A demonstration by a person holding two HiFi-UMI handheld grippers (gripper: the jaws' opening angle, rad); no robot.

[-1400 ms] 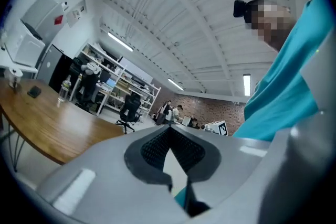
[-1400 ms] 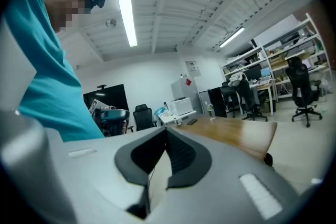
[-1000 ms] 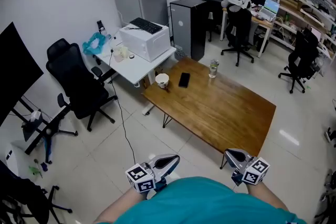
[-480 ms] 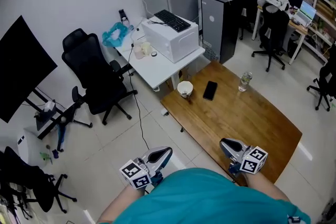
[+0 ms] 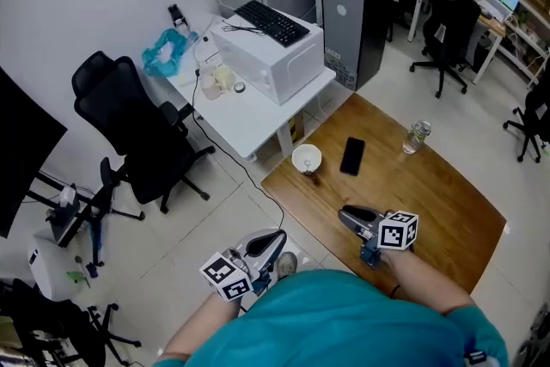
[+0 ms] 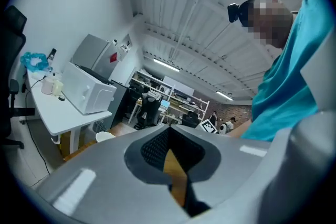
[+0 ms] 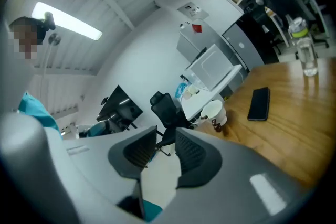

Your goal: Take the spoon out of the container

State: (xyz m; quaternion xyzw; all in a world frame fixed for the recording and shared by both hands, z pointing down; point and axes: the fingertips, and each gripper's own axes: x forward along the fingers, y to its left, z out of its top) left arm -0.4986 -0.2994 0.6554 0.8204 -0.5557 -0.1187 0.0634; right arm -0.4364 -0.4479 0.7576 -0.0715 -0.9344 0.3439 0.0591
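Lower frame, head view: left gripper [image 5: 277, 237] is grey moulded plastic, its ribbed dark pads pressed together on nothing. The right gripper [image 5: 345, 214] is the same make with a black-and-white square-marker cube; its jaws are opening with an empty gap, over the glossy wooden table [image 5: 430, 189]. Round white container [image 5: 307, 158] sits at the table's left corner, up-left of the right gripper and well apart, spoon too small to make out; past it a flat black phone [image 5: 352, 155], then a clear bottle [image 5: 417, 136].
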